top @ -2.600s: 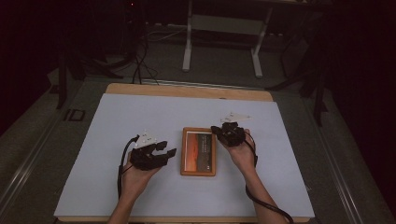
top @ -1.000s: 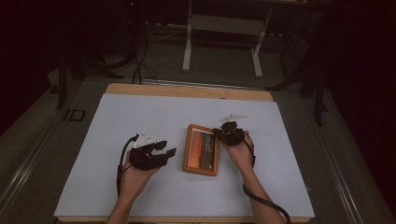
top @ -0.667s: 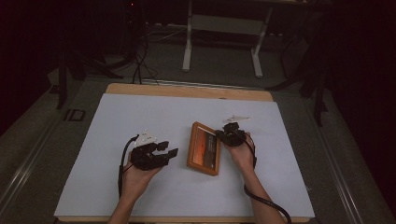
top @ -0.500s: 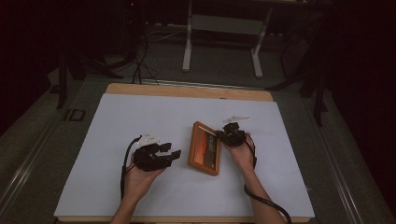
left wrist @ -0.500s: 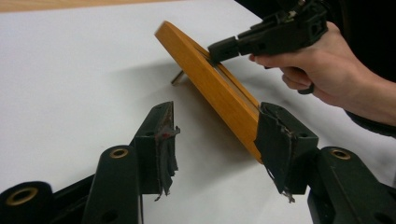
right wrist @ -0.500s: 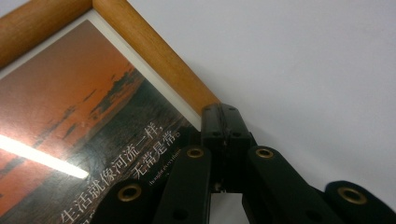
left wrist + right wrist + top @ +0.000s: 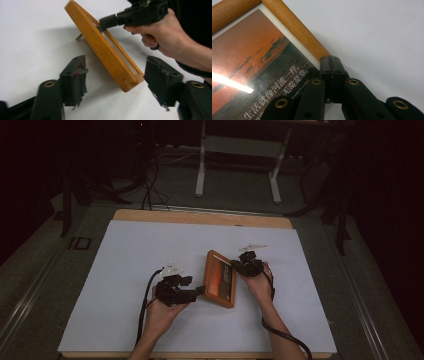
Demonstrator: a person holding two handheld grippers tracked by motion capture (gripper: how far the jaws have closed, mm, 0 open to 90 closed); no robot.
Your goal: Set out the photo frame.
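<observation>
The right claw is clenched on the tilted picture frame, whose lower corner sits between the left claw's released, just-widened jaws.

- Picture frame: rim is showing as smooth, varnished orange-brown wood with a soft sheen.
- Photo print inside it is looking glossy, catching a bright streak of light.
- Table cover is reading as matt, smooth white sheet; wooden table edge is showing beyond it.
- Left gripper: matt black plastic, brass-coloured rivets, frayed dark pads.
</observation>
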